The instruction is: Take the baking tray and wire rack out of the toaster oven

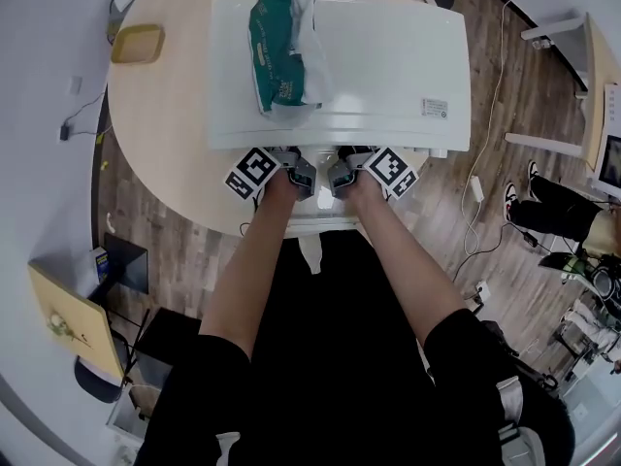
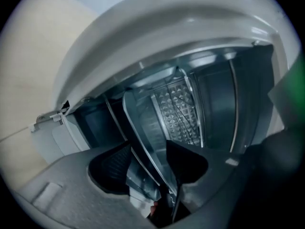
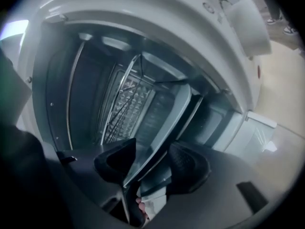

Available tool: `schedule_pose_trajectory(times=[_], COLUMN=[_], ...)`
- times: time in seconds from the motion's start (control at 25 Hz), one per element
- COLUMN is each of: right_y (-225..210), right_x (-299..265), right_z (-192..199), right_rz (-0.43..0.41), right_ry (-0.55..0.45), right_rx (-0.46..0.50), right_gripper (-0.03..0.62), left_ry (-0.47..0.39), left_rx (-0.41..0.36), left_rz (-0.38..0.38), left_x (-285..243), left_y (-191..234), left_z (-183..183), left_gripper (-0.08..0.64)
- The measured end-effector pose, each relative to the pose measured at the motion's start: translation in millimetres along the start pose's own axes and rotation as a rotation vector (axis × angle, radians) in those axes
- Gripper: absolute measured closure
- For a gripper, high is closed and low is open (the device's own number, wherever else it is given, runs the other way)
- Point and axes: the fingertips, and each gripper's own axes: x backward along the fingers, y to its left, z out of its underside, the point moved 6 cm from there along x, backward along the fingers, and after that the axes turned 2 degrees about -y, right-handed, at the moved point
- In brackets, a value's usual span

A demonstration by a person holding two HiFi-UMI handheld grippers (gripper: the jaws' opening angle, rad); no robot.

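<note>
Nothing is out yet: the toaster oven [image 1: 388, 76] on the round, pale-wood counter [image 1: 160, 115] stands open at the front, with the tray and rack both inside. At the left, the left hand-held gripper [image 2: 148, 168] has its ribbed black jaws parted astride the near rim of the baking tray [image 2: 143, 123], a thin, dull-grey metal sheet with a rolled lip. The pads do not appear to press on it. Farther in, the wire rack [image 2: 192, 109] shows as slim bright rods before a diamond-embossed rear wall. At the right, the right hand-held gripper [image 3: 152, 168] straddles the same rim, likewise unclenched. Gripping and both pulls remain.
</note>
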Motion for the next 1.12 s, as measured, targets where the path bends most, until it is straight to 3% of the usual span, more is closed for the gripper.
schedule_pose_trajectory(times=[0.24, 0.44, 0.56, 0.64, 0.92, 1.12], right_y=[-5, -6, -5, -6, -7, -14], right_x=[-13, -18, -21, -21, -12, 16], right_z=[-4, -4, -2, -2, 5, 12], right_rz=[0.003, 0.009, -0.011, -0.024, -0.023, 0.036], right_ry=[0.003, -0.009, -0.014, -0.019, -0.022, -0.018], right_rx=[-0.005, -0.006, -0.026, -0.053, -0.101, -0.178], right_gripper=[0.403, 0.411, 0.480, 0.489, 0.495, 0.520], left_ry=[0.000, -0.018, -0.015, -0.020, -0.027, -0.015], left_rx=[0.009, -0.020, 0.009, 0.062, 0.079, 0.076], left_rz=[-0.020, -0.001, 0.023, 0.041, 0.046, 0.048], left_x=[-12, -13, -18, -20, -10, 12], left_y=[2, 4, 3, 4, 7, 12], left_z=[-2, 0, -3, -3, 1, 21], left_gripper=[0.339, 0.395, 0.434, 0.465, 0.471, 0.469])
